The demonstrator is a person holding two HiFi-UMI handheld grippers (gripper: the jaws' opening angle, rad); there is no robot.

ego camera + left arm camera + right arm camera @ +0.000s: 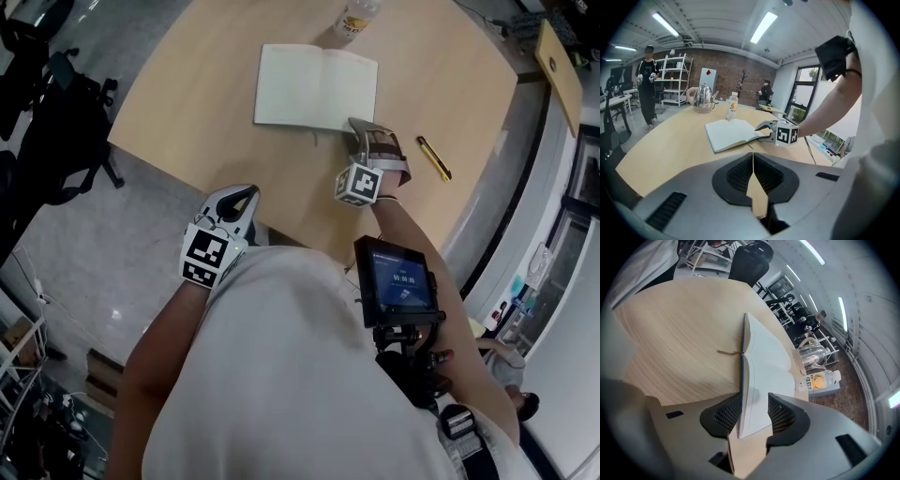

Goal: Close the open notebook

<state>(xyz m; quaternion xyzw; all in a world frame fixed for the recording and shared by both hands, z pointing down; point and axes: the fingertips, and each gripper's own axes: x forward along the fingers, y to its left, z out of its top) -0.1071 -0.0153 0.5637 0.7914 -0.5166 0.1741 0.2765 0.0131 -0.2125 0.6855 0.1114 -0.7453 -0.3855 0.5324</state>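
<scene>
The open notebook (pixel 314 86) lies flat with blank cream pages on the round wooden table (pixel 187 103); it also shows in the left gripper view (pixel 729 133). My right gripper (pixel 370 136) is at the notebook's near right corner. In the right gripper view its jaws (pixel 753 411) stand open with that corner of the pages (pixel 764 366) between them; the pads do not press on it. My left gripper (pixel 246 195) hangs off the table's near edge, close to my body, shut and empty (pixel 753 161).
A drink bottle (pixel 354 19) stands just beyond the notebook, and a yellow pen-like tool (pixel 434 157) lies right of my right gripper. A brown ribbon bookmark (pixel 729 352) trails from the spine. A metal kettle (pixel 704 98) stands farther back. A person (pixel 647 89) stands beyond the table.
</scene>
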